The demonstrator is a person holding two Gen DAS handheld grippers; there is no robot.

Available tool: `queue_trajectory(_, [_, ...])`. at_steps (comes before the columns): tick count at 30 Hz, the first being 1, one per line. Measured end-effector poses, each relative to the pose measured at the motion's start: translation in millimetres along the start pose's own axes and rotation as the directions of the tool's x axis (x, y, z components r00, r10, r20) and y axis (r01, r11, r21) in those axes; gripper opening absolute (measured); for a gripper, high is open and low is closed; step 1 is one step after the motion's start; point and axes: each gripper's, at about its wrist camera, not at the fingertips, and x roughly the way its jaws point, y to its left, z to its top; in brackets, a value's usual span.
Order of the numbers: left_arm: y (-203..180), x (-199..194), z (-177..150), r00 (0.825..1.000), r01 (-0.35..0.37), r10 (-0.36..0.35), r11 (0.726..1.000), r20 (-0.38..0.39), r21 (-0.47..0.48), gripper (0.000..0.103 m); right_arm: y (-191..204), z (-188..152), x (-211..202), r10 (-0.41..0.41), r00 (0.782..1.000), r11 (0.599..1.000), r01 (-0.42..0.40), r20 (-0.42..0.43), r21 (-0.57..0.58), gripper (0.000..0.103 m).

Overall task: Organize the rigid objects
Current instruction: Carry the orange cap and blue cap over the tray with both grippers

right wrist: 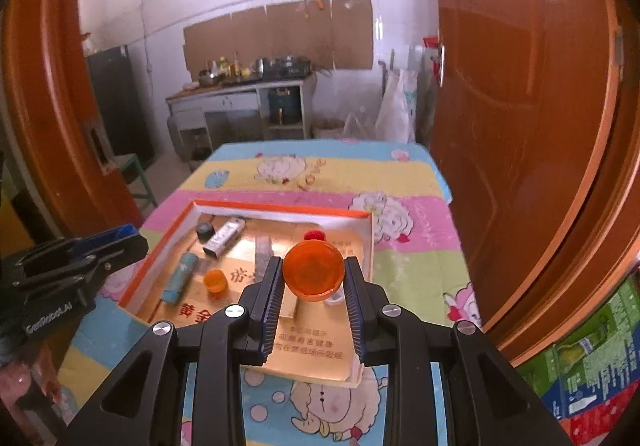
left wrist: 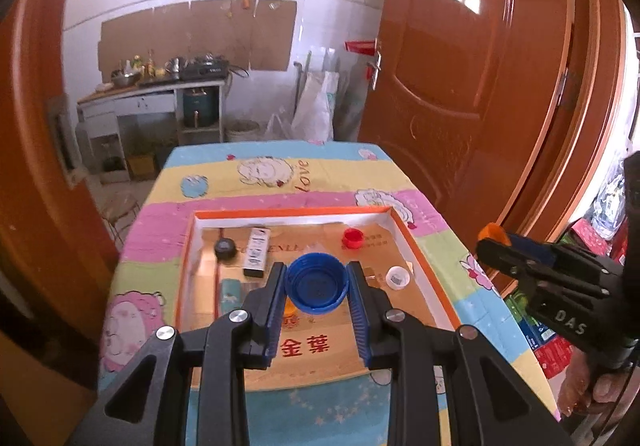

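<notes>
My left gripper (left wrist: pixel 317 286) is shut on a blue cap (left wrist: pixel 316 284), its hollow side toward the camera, held above the shallow orange-rimmed box (left wrist: pixel 288 211). My right gripper (right wrist: pixel 314 278) is shut on an orange cap (right wrist: pixel 313 272), also above the box (right wrist: pixel 280 209). On the box floor lie a red cap (left wrist: pixel 353 237), a white cap (left wrist: pixel 397 277), a small orange cap (right wrist: pixel 215 280), a black round piece (left wrist: pixel 224 247), a white rectangular lighter (left wrist: pixel 257 250) and a pale teal tube (right wrist: pixel 181 275). The right gripper (left wrist: pixel 496 238) shows at the right edge of the left wrist view.
The box sits on a table with a colourful cartoon cloth (left wrist: pixel 260 170). A brown door (left wrist: pixel 460 86) stands close on the right. Coloured cartons (right wrist: pixel 592 362) are stacked by the table's right side. A kitchen counter (right wrist: pixel 240 86) is far behind.
</notes>
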Motion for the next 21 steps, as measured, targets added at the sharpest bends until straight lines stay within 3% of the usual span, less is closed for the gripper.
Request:
queue_trajectory(9, [-5,55,-24,0.989,0.045,-0.043,0.999,-0.143,0.006,0.03,-4,-24,73,-0.013,0.985,0.999,0.006,-0.173,-0.042,0.03])
queue_trajectory(21, [-4,87,-49,0.969,0.06,-0.053,0.998,-0.243,0.02,0.03,-1,-44,115,-0.03,0.965,0.997,0.01,-0.262,-0.077,0.03])
